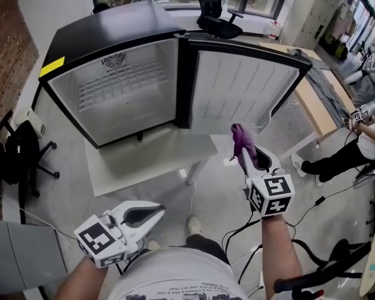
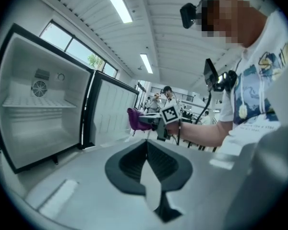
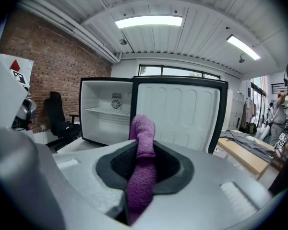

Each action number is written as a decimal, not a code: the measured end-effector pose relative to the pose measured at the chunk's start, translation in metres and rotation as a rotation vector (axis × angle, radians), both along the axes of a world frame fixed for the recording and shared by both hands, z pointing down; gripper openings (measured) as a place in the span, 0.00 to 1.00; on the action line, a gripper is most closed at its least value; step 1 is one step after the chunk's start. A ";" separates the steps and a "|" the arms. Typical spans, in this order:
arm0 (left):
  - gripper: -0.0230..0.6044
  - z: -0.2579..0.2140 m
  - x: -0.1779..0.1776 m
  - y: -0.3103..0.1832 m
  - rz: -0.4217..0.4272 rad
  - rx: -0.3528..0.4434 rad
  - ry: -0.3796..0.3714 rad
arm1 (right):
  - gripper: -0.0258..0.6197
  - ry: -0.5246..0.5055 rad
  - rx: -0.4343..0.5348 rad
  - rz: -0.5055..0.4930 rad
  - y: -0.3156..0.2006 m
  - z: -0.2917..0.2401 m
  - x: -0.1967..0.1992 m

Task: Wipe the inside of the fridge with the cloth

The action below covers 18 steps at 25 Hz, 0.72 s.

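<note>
Left: black compact fridge with white lining (image 1: 122, 89), door swung open, standing on the white bench (image 1: 144, 162). Low left: left gripper (image 1: 156, 212), jaws closed on nothing. Right: right gripper (image 1: 244, 156), jaws clamped on the purple terry cloth (image 1: 239, 136), well short of the cavity. Advisably, carry the cloth inside and press it flat against the walls.

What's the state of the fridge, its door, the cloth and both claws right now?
fridge: open, nothing stored inside, only a wire shelf.
fridge door: swung wide open.
cloth: pinched in the right claw, clear of the fridge.
right claw: shut on the cloth.
left claw: shut, empty.
</note>
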<state>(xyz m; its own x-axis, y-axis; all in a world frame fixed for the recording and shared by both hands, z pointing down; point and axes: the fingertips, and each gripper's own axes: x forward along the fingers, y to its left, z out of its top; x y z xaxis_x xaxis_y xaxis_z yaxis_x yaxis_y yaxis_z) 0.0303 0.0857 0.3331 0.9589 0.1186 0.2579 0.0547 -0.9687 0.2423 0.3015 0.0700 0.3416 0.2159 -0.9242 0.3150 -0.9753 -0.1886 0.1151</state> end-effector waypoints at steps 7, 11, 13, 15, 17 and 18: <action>0.04 0.003 -0.087 -0.003 -0.023 0.000 0.006 | 0.16 -0.010 0.013 -0.027 0.038 -0.018 -0.109; 0.04 0.007 -0.121 0.006 -0.018 -0.003 0.005 | 0.16 -0.026 -0.003 -0.074 0.056 -0.024 -0.170; 0.04 0.007 -0.134 0.009 -0.036 -0.008 0.017 | 0.16 -0.036 -0.018 -0.117 0.063 -0.025 -0.196; 0.04 0.006 -0.143 0.012 -0.058 -0.008 0.029 | 0.16 -0.036 -0.033 -0.159 0.068 -0.026 -0.217; 0.04 0.006 -0.150 0.015 -0.085 -0.009 0.037 | 0.15 -0.032 -0.044 -0.189 0.073 -0.027 -0.229; 0.04 0.006 -0.153 0.019 -0.095 -0.010 0.037 | 0.16 -0.032 -0.047 -0.202 0.075 -0.028 -0.233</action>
<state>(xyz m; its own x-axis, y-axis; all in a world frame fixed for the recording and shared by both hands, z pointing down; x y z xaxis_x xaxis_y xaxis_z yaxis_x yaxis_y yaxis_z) -0.1224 0.1045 0.3393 0.9748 0.0287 0.2211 -0.0285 -0.9676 0.2510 0.0686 0.1452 0.3139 0.0165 -0.9317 0.3628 -0.9961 0.0163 0.0872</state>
